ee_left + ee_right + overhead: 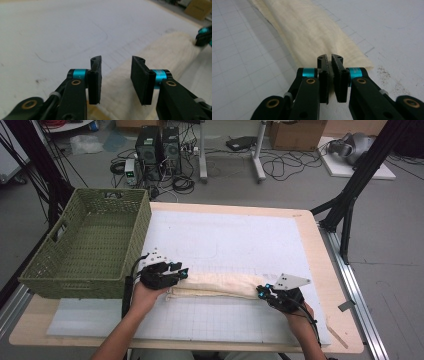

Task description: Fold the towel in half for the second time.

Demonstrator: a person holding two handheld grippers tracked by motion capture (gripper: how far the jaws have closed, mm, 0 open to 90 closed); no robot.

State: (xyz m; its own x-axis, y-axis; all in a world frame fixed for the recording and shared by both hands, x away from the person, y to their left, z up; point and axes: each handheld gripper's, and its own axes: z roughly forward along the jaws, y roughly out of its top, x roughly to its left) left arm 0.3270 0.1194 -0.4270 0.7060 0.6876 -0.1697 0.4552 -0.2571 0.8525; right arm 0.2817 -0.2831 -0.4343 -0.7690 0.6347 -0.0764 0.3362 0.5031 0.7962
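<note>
**Cream towel folded into a long strip, one gripper at each end**

While the cream towel (215, 286) lies folded into a long narrow strip across the near part of the white mat (235, 240), a gripper stands at each of its ends; the left gripper (181, 272) sits at the strip's left end, just beside the green woven basket (75, 265), and the right gripper (261, 292) sits at the strip's right end, toward the table's right side; the towel's layers show as a stacked edge along its near side in the high view. In the left gripper view the left gripper (116, 80) has its jaws released, standing apart above the towel (155, 55) with a clear gap and no cloth pressed between the pads; the far gripper shows at that view's right edge. In the right gripper view the right gripper (329, 75) has its jaws clenched on the towel (312, 32), a thin fold of cloth caught between the pads at the strip's end; the strip runs away from it over the gridded mat (237, 55). The basket rests on the wooden table (325, 265), at the mat's left edge.
</note>
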